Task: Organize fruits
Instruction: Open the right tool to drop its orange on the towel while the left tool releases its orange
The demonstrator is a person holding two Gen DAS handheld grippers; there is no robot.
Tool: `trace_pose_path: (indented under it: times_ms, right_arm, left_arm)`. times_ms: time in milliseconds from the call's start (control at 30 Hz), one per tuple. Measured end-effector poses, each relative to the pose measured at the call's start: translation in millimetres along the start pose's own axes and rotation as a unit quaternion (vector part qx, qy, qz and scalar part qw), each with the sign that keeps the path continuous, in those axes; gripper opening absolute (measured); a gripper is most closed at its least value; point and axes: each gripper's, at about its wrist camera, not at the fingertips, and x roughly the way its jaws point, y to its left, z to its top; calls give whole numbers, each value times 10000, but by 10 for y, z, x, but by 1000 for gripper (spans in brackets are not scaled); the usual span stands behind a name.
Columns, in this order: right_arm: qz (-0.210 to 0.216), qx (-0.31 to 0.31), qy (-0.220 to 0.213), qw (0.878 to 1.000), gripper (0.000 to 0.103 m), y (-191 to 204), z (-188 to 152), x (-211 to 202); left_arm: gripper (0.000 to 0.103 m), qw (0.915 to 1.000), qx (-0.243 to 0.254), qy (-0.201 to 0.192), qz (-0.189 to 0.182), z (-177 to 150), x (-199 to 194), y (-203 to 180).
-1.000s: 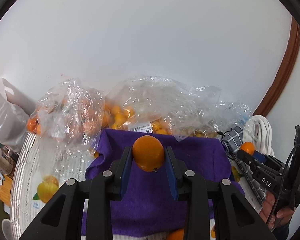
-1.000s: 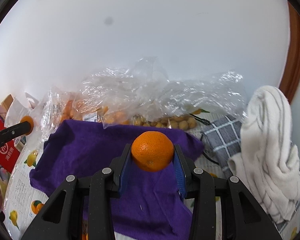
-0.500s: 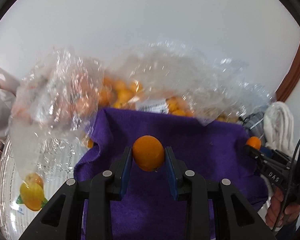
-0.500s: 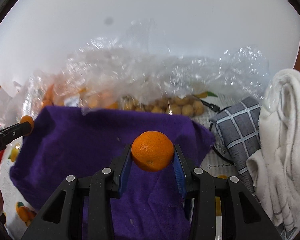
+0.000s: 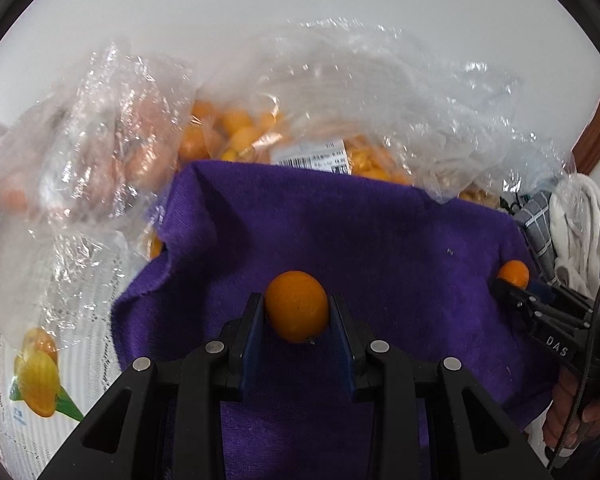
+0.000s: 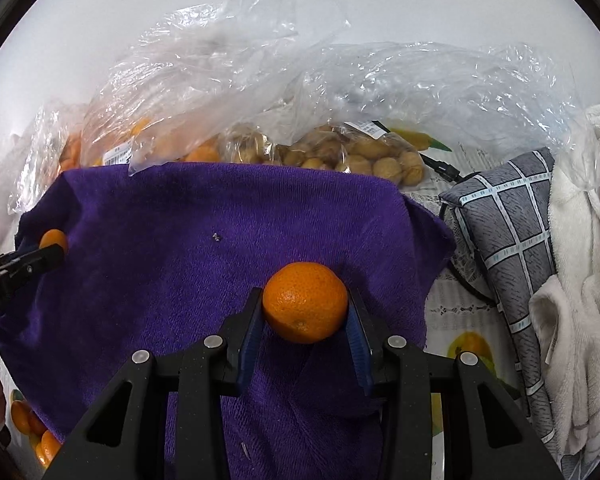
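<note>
Left wrist view: the left claw (image 5: 298, 312) pinches a small orange citrus fruit (image 5: 297, 306) between its blue pads, at lower centre of the frame, above a purple towel (image 5: 340, 232) that fills the middle. At the right edge, the right claw (image 5: 510, 280) appears, held by a hand (image 5: 572, 412), with a mandarin (image 5: 513, 274) at its tip. Behind the towel, across the upper half of the frame, lie clear plastic bags (image 5: 340, 100) of orange fruit, one bearing a white barcode label (image 5: 314, 158). A white cloth printed with fruit (image 5: 36, 376) covers the surface at lower left.

Right wrist view: the right claw (image 6: 305, 314) pinches the mandarin (image 6: 305, 308) between its blue pads, at lower centre, over the same purple towel (image 6: 180, 248). The left claw (image 6: 50, 250) shows at the left edge, its fruit (image 6: 54, 238) at the tip. Bagged pale round fruit (image 6: 360, 156) lies beyond the towel's far edge; a grey checked cloth (image 6: 508, 220) and a white towel (image 6: 580, 260) occupy the right side.
</note>
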Motion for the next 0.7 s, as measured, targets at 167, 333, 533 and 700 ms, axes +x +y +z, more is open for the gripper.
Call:
trace_pose_path:
  times_ms: [167,333,533,700]
  right_arm:
    - [-5,-22,10,10000,40,-19,-1,2]
    - [18,-67,69,10000,47,14,12,-5]
    - [-106,-143,-19,9998,61,118,1,-104]
    - [-175,-88,-215,9996,62,178,5,-294]
  left_arm:
    - [31,9999,99,27,80,-34,61,-108]
    - [31,9999,98,45,77,-14,66,-85]
    - [32,9997,140,141,117,41,62,-123]
    - [58,9997,194,-128,58,87,-138,-166]
